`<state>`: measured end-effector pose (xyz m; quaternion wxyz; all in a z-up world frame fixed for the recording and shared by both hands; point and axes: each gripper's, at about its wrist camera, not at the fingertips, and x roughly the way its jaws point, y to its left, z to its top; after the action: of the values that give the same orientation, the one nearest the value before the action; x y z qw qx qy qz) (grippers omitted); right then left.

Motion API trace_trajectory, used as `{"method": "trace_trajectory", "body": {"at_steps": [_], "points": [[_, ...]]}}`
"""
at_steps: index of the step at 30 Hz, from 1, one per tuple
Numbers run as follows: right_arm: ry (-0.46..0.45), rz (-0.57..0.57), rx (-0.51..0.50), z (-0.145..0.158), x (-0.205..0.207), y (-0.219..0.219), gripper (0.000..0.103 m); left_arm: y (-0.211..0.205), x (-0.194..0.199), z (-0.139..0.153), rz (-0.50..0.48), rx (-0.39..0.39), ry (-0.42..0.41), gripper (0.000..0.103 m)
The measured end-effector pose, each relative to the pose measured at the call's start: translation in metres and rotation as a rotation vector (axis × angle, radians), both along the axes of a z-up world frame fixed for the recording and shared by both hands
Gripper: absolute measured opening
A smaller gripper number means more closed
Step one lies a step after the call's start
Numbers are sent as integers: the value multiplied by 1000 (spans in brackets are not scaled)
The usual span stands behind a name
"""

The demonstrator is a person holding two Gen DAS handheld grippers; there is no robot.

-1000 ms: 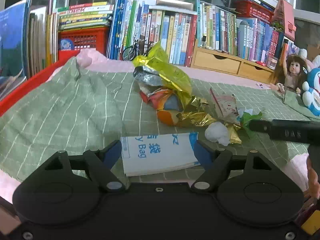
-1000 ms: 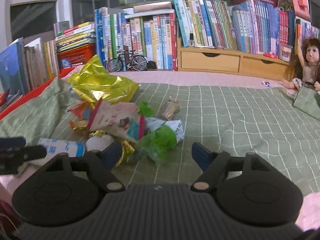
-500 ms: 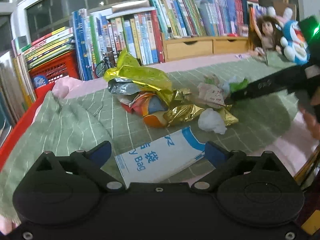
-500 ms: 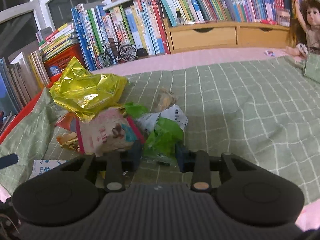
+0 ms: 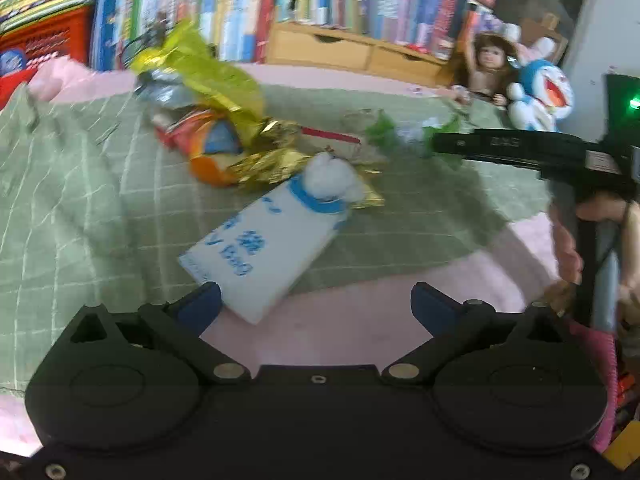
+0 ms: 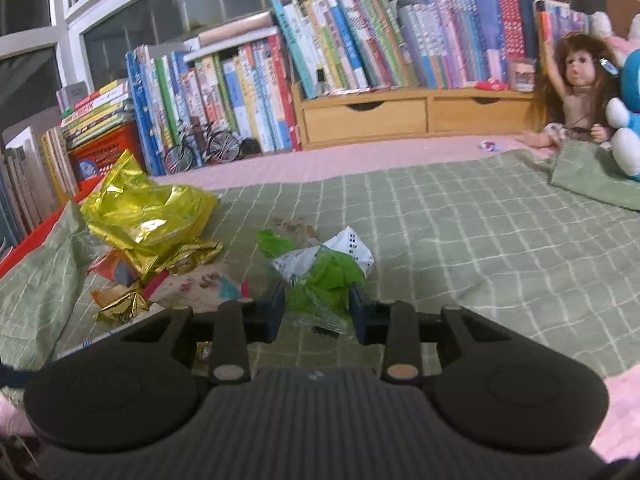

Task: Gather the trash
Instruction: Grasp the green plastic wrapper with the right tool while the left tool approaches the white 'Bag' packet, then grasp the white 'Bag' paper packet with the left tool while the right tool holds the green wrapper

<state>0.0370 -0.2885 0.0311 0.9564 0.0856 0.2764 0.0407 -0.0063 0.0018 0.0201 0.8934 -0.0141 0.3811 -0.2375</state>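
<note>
A heap of trash lies on a green checked cloth (image 6: 460,232). My right gripper (image 6: 318,312) is shut on a crumpled green and white wrapper (image 6: 324,276); the same gripper (image 5: 452,146) reaches in from the right in the left wrist view. Left of it sit a yellow foil bag (image 6: 148,212), a pink printed packet (image 6: 196,284) and gold foil scraps (image 6: 120,306). My left gripper (image 5: 316,304) stands open and empty, over the near end of a white bag with blue print (image 5: 264,252). A white paper ball (image 5: 330,178) rests at that bag's far end.
Rows of books (image 6: 280,80) and a wooden drawer box (image 6: 400,118) line the back. A red basket (image 6: 104,154) stands at the left, a doll (image 6: 576,88) and a blue plush toy (image 6: 626,116) at the right. A person's hand (image 5: 592,240) holds the right gripper's handle.
My right gripper closed on the green and white wrapper and shifted sideways with it. The left gripper opened wider and turned, so the white bag now lies off to its left.
</note>
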Motion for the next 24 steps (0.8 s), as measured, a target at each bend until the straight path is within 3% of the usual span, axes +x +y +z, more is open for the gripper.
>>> {"method": "trace_trajectory", "body": {"at_steps": [4, 9, 13, 14, 17, 19, 22, 24], "points": [[-10, -6, -1, 2, -8, -7, 39, -8, -14, 16, -19, 60, -100, 99], [-6, -18, 22, 2, -20, -20, 40, -20, -11, 20, -10, 201, -281, 102], [33, 40, 39, -1, -31, -24, 47, -31, 9, 6, -21, 275, -237, 102], [34, 52, 28, -2, -35, -24, 63, -32, 13, 2, -26, 279, -226, 102], [8, 67, -61, -3, -45, -19, 85, -32, 22, -8, -12, 275, -192, 99], [-9, 65, -130, -4, -47, -15, 89, -29, 27, -11, 2, 248, -162, 96], [-13, 75, -144, -6, -43, -12, 91, -23, 35, -14, 37, 173, -92, 89], [-19, 86, -139, -7, -35, -12, 91, -23, 35, -13, 69, 175, -99, 77]]}}
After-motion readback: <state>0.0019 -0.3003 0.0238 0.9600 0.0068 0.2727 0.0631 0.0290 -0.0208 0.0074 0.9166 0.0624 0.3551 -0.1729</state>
